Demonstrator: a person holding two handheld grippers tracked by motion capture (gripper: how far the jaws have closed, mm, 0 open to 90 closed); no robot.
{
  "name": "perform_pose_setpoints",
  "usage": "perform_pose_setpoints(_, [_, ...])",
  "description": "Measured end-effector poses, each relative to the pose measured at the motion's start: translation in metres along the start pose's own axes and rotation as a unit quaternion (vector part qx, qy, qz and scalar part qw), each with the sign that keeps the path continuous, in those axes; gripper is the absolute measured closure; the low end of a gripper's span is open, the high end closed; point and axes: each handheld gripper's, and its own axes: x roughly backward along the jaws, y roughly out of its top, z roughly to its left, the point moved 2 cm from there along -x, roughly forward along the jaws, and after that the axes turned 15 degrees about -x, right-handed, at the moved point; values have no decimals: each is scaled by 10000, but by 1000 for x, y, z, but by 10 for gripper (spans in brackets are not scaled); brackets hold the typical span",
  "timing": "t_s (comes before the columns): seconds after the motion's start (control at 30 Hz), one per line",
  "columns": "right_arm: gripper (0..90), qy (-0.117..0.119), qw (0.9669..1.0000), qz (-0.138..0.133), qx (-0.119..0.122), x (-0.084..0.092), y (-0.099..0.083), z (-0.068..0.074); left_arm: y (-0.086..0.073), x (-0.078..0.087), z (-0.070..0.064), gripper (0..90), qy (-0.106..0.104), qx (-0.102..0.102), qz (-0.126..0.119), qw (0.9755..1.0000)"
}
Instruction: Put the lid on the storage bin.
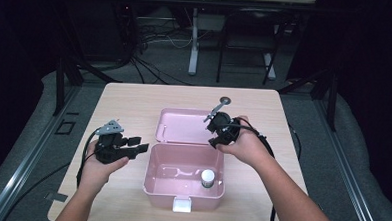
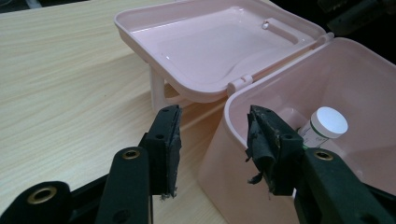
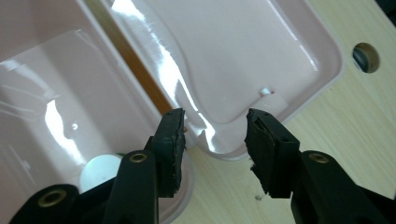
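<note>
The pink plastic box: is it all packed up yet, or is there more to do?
Partly. The small white-capped bottle already stands inside the pink plastic box. Right now the right gripper hovers open at the edge of the flipped-back pink lid, and the left gripper waits open beside the box. Probably still left: closing the lid and the white latch.

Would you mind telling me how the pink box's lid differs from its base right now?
The lid is shallow and lies swung back behind the base; the base is deep. The lid holds nothing, while a white-capped bottle stands in the base. Both are the same glossy pink plastic, joined at the hinge.
</note>
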Motion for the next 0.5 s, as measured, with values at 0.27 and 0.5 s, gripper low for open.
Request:
perform_pose_setpoints(0.27, [597,-104,9982,-168,-564,-2,3,-13,1,-4,-6,619,-181,32,127,9997])
perform_pose_setpoints(0.5, [623,-229,9930,-236,-1133,-7,4,-28,2,-7,-12,636,-312,40,167,9994])
